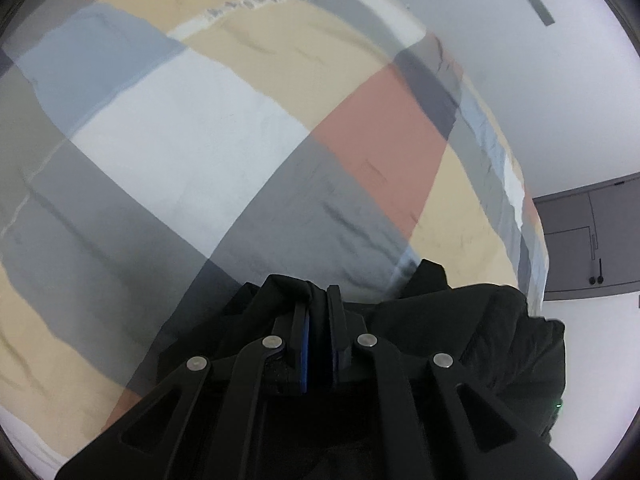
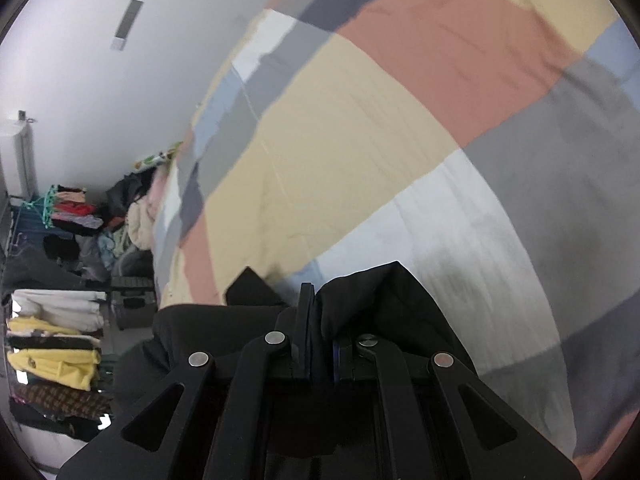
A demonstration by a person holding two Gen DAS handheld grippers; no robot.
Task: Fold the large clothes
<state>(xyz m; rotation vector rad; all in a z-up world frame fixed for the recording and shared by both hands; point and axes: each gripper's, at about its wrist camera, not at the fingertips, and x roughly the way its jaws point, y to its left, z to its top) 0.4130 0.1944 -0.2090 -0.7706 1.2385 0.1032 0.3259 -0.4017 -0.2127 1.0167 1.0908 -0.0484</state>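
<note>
pinching black garment (image 1: 460,320) – left claw (image 1: 319,300) | right claw (image 2: 316,300) – both clamped

**Patchwork bedding, a grey cabinet and heaps of laundry**

A bed (image 1: 224,128) fills most of both views, covered by a bedspread (image 2: 340,128) checked in large blocks of tan, terracotta, white, grey and pale blue. Past the bed's edge in the left wrist view stands a grey cabinet (image 1: 584,240) against a white wall (image 1: 520,80), which carries a small dark rectangular fitting (image 1: 534,0). In the right wrist view, beyond the bed's far corner, loose clothes lie heaped (image 2: 132,208). Nearer, folded garments are stacked in white, yellow and a dark pattern (image 2: 56,344). A white appliance (image 2: 16,152) stands at the left edge.
</note>
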